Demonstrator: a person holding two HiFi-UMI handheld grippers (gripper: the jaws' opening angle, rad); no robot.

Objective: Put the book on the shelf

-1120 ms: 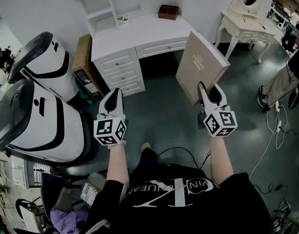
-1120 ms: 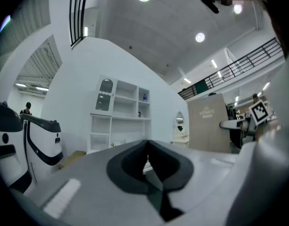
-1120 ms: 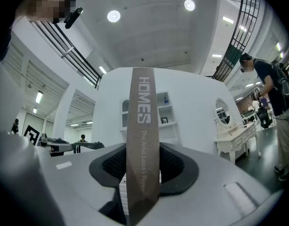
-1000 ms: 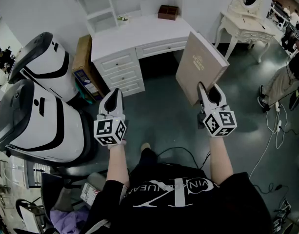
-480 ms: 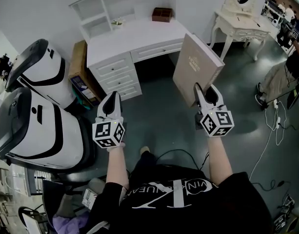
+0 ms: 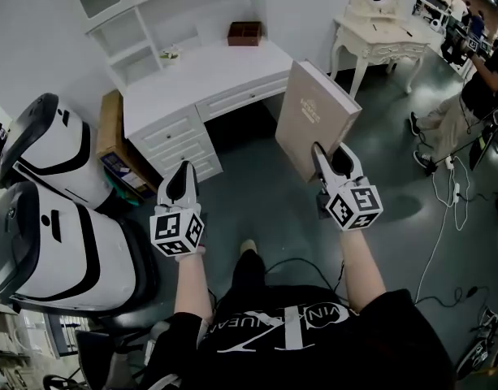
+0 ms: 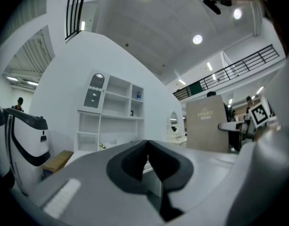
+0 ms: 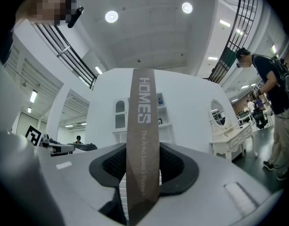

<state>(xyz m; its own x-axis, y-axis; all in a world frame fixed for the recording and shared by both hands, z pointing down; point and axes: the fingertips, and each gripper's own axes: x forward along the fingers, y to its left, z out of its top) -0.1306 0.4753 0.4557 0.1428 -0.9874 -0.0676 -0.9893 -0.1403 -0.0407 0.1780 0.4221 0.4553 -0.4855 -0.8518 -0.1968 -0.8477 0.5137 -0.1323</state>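
**Book held upright in the right gripper, short of the desk**

The book is in the air in front of the person, over the floor and near the front right corner of the white desk. It does not touch the desk. It stands on end, with its long axis close to vertical and its top leaning slightly away from the person. The spine faces back along the right gripper, and the lettering runs down the spine from the top. The printed front cover faces the person's left, toward the left gripper.

The right gripper's jaws are spread wide and clamped on the book's lower end — one pad on each cover, with the spine between them.

The left gripper is held low and well apart from the book. Its jaws are closed together and hold nothing.

The shelf unit rises from the back of the desk — the book is well clear of it.
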